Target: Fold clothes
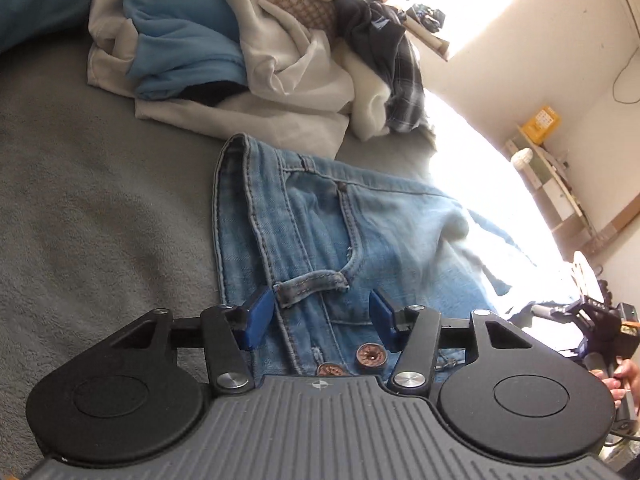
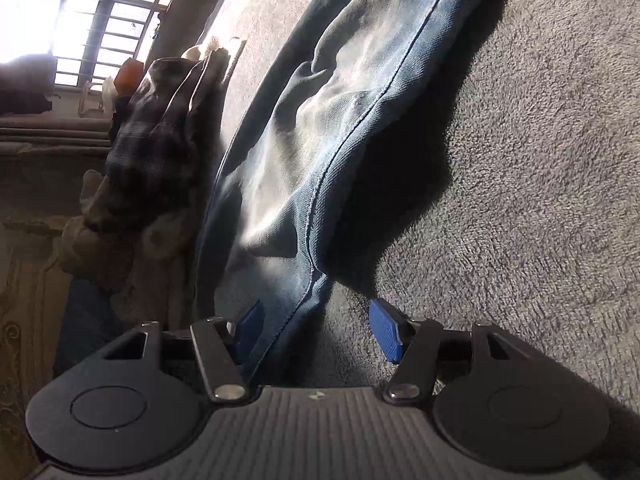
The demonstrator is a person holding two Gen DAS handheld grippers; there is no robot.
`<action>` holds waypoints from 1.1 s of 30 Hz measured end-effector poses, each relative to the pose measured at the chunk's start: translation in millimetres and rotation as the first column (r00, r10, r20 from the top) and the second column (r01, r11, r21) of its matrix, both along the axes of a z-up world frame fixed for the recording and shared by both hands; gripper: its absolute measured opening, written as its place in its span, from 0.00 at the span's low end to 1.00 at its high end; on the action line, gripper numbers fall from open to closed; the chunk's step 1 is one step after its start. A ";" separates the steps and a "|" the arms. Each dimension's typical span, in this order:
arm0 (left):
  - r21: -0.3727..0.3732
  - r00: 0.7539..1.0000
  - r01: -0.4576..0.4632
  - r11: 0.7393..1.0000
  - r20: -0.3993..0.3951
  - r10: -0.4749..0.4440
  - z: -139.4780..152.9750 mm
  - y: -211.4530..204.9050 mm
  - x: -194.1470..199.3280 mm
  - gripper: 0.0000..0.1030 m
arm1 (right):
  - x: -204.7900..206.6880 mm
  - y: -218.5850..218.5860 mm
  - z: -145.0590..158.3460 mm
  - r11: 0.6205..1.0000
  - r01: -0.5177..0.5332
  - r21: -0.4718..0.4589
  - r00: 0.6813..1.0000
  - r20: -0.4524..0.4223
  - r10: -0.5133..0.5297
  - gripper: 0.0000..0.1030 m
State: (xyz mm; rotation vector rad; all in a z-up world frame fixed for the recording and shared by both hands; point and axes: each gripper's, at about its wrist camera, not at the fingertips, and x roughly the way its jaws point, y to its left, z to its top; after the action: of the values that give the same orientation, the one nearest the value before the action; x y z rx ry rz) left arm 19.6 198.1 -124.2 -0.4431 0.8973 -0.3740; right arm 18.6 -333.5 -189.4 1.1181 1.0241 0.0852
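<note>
Lying flat on a grey blanket point(image 1: 100, 200), the jeans point(image 1: 320, 220) stretch from the waistband, in the left view, to a leg in the right view. The left gripper point(image 1: 320, 316) hangs over the waistband near the copper buttons point(image 1: 370, 356) and a belt loop point(image 1: 310, 286), its blue pads point(image 1: 256, 320) spread apart and pinching nothing. The right gripper point(image 2: 316, 328) stands with jaws spread astride the leg's seamed edge, pads not pressing the cloth. Beyond the jeans a heap of clothes point(image 1: 248, 52) rests on the blanket.
</note>
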 end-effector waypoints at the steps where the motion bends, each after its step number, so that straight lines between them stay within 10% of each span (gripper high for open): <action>1: -0.002 1.000 -0.007 1.000 0.002 0.007 -2.3 0.2 2.1 0.49 | -0.6 -0.1 -0.5 1.000 0.001 0.003 1.000 0.003 -0.001 0.60; 10: -0.110 0.998 -0.065 0.992 -0.019 0.063 -11.9 8.6 25.2 0.49 | -5.0 -2.2 -4.0 1.000 0.001 0.019 1.000 0.017 -0.001 0.60; 16: -0.441 0.992 -0.120 0.890 -0.079 0.095 -25.2 40.9 19.8 0.48 | -6.3 -4.8 -8.8 0.999 0.012 0.045 1.000 0.020 -0.013 0.60; 24: -0.347 0.992 -0.054 0.936 -0.124 0.012 -36.5 17.3 13.2 0.47 | -5.6 -5.0 -11.2 0.999 0.011 0.052 1.000 0.028 -0.013 0.61; 28: -0.240 0.990 -0.110 0.965 -0.111 0.085 -34.0 6.0 11.7 0.10 | -6.4 -5.0 -11.2 0.999 0.015 0.052 0.999 0.029 -0.016 0.61; 33: -0.225 0.980 -0.197 0.954 -0.082 0.183 -19.4 10.5 1.6 0.05 | -3.2 -3.2 -4.7 1.000 -0.001 0.024 1.000 0.007 0.000 0.61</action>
State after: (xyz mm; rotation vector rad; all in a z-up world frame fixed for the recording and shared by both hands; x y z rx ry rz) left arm 21.2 208.6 -143.7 -0.7550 0.8644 -0.2910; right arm 15.4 -336.7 -194.1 1.1383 1.0199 0.1015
